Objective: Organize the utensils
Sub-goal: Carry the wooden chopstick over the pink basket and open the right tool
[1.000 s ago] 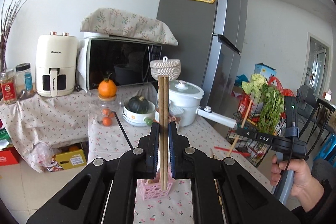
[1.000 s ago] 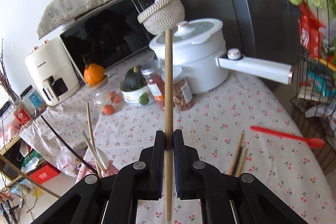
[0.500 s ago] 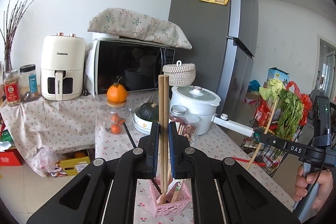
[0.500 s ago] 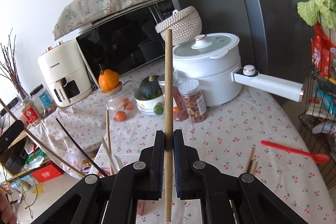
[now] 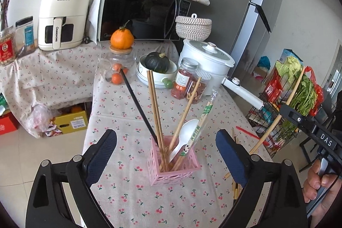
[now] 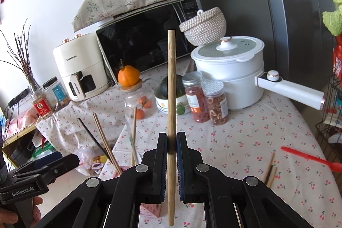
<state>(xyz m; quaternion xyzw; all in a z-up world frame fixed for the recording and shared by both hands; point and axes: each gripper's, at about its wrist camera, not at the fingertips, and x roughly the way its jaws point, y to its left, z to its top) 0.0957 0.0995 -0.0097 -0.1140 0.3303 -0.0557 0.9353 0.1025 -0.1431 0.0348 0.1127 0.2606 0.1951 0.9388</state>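
Observation:
A pink lattice holder (image 5: 171,172) stands on the cherry-print tablecloth (image 5: 119,99). In it lean a pair of wooden chopsticks (image 5: 155,110), a black chopstick (image 5: 136,104), a white spoon (image 5: 186,138), wrapped chopsticks (image 5: 201,121) and one more wooden chopstick (image 5: 188,108). My left gripper (image 5: 165,136) hovers just in front of the holder, its jaws opening wide, nothing pressed between them. My right gripper (image 6: 171,142) is shut on a single upright wooden chopstick (image 6: 171,82), to the holder's right. Loose chopsticks (image 6: 270,170) and a red spoon (image 6: 310,158) lie on the table.
Behind the holder stand two spice jars (image 5: 188,82), a bowl with a dark squash (image 5: 157,69), a glass jar topped by an orange (image 5: 119,65) and a white pot with a long handle (image 5: 205,59). A wire basket of greens (image 5: 295,87) borders the table's right edge.
The left jaws went from shut on the pair of wooden chopsticks to wide open; the pair now stands in the pink holder. The left gripper sank and tipped downward. The right gripper still holds its chopstick.

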